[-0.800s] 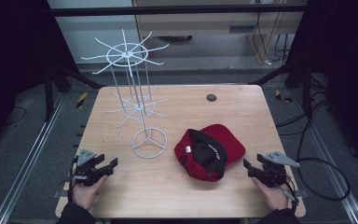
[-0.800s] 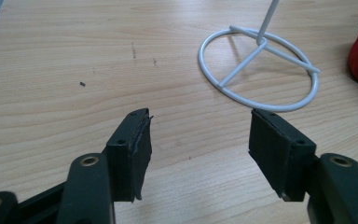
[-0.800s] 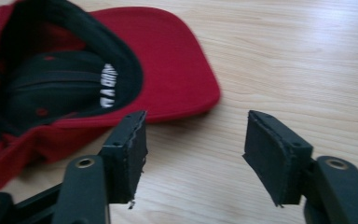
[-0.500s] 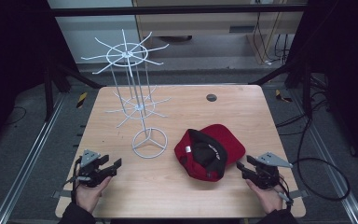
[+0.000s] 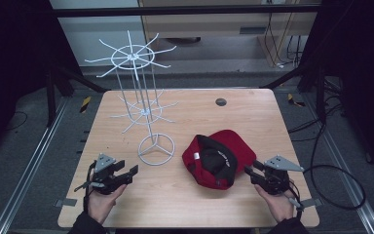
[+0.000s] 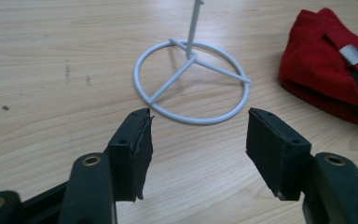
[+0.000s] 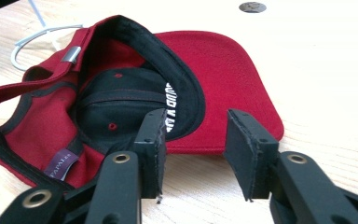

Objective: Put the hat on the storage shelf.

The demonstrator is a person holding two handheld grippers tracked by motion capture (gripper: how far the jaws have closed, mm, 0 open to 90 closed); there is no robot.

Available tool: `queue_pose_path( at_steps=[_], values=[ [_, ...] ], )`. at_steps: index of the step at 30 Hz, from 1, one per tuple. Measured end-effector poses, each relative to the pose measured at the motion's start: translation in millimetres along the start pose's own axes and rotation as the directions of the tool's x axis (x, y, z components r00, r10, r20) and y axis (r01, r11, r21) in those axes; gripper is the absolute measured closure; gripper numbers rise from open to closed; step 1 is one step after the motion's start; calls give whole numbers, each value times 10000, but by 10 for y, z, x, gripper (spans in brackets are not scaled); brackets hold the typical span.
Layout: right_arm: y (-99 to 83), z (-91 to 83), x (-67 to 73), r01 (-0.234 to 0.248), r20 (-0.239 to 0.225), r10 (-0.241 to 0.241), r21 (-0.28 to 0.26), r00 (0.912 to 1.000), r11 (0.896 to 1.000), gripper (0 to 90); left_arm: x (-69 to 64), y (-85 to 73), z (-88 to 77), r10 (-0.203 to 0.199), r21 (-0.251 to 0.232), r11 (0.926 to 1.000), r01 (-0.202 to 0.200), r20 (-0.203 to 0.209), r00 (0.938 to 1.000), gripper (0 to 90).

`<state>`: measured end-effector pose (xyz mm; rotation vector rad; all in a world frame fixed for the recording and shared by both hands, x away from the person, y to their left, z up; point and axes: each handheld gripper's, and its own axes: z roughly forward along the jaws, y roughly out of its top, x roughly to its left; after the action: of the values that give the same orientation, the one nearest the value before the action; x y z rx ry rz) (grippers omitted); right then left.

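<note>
A red cap (image 5: 219, 158) lies upside down at the table's front right, its black lining facing up (image 7: 121, 93). A white wire rack (image 5: 148, 122) stands at centre left on a ring base (image 6: 200, 121). My right gripper (image 5: 251, 171) is low over the table at the cap's right side. Its jaws are open at the near edge of the brim (image 7: 228, 70), and the pads do not press on it (image 7: 196, 140). My left gripper (image 5: 129, 171) sits at the front left, open and empty (image 6: 198, 135), pointing at the rack's base. In the left gripper view the cap (image 6: 331, 65) lies at the right.
A small dark round disc (image 5: 220, 102) sits near the far edge of the wooden table (image 5: 272, 122), also seen in the right gripper view (image 7: 252, 6). Dark frame posts stand at both sides. A cable (image 5: 336, 185) loops off the table's right edge.
My right gripper has moved left, up to the cap's brim. My left gripper has edged slightly right toward the rack's base. The cap and rack have not moved.
</note>
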<state>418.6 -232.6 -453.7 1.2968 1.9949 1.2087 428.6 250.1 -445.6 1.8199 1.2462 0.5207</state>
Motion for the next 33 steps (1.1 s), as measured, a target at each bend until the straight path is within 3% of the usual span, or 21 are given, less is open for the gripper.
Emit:
queue_pose_path(
  at_steps=[5,8,18,33],
  values=[
    [88,15,-3,29,-72,-28,28,10000,10000,611,-164,85,58,251,0,9997,-251,204,9995,397],
    [119,46,15,49,-138,-49,31,9999,10000,609,-285,131,111,607,39,9981,-609,239,9979,393],
    [96,92,32,79,-143,-77,117,9999,9999,578,-706,304,288,1486,20,9888,-1491,673,9866,373],
    [23,71,-25,30,-76,-28,254,10000,9997,569,-1119,461,611,1944,182,9801,-1975,1088,9749,360]
  ],
)
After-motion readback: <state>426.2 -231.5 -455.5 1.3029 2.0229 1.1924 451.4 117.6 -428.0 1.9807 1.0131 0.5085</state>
